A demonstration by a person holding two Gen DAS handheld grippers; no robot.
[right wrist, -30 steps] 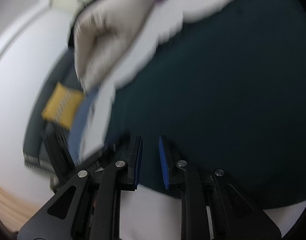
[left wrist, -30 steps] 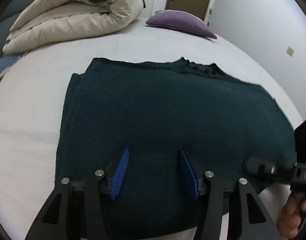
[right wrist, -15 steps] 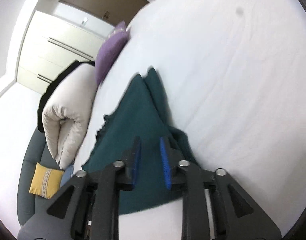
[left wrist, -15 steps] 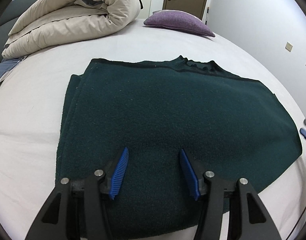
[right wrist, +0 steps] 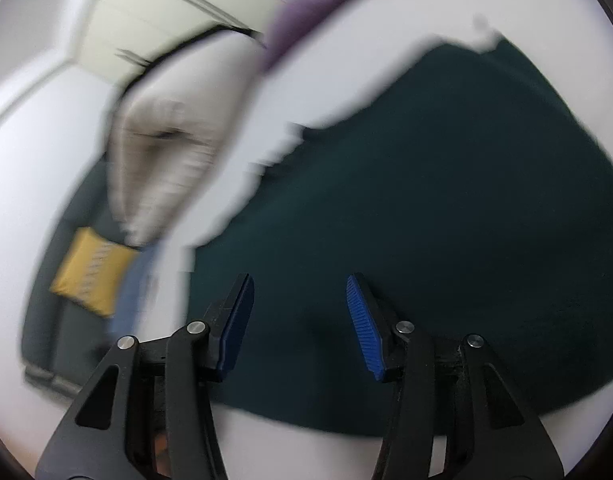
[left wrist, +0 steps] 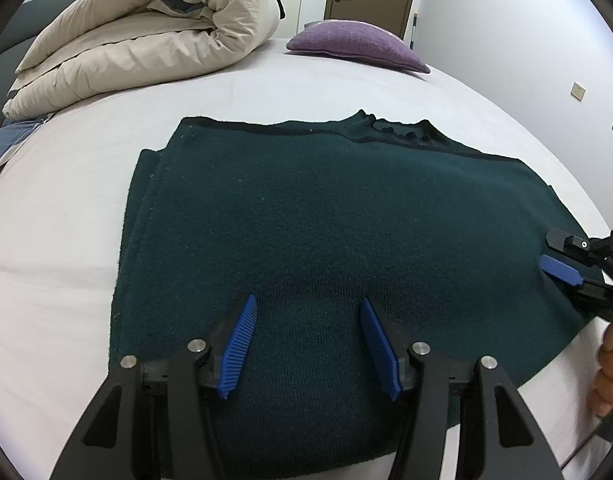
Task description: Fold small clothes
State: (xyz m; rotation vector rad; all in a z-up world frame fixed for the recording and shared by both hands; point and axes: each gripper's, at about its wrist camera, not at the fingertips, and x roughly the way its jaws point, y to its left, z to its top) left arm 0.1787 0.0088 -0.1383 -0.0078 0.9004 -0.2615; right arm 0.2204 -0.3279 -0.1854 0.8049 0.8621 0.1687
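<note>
A dark green knit sweater (left wrist: 326, 220) lies flat and folded on the white bed (left wrist: 66, 200), collar at the far edge. My left gripper (left wrist: 306, 312) is open and empty, hovering over the sweater's near edge. My right gripper (right wrist: 300, 296) is open and empty over the sweater (right wrist: 426, 200); its view is motion-blurred. The right gripper also shows in the left wrist view (left wrist: 554, 256) at the sweater's right edge, low over the cloth.
A rolled beige duvet (left wrist: 146, 32) lies at the back left of the bed. A purple pillow (left wrist: 354, 44) lies at the back. A yellow cushion (right wrist: 90, 272) sits on a grey sofa beside the bed. Wall on the right.
My right gripper has opened from nearly shut and swung back over the sweater's right edge. My left gripper has stayed open and nearly still.
</note>
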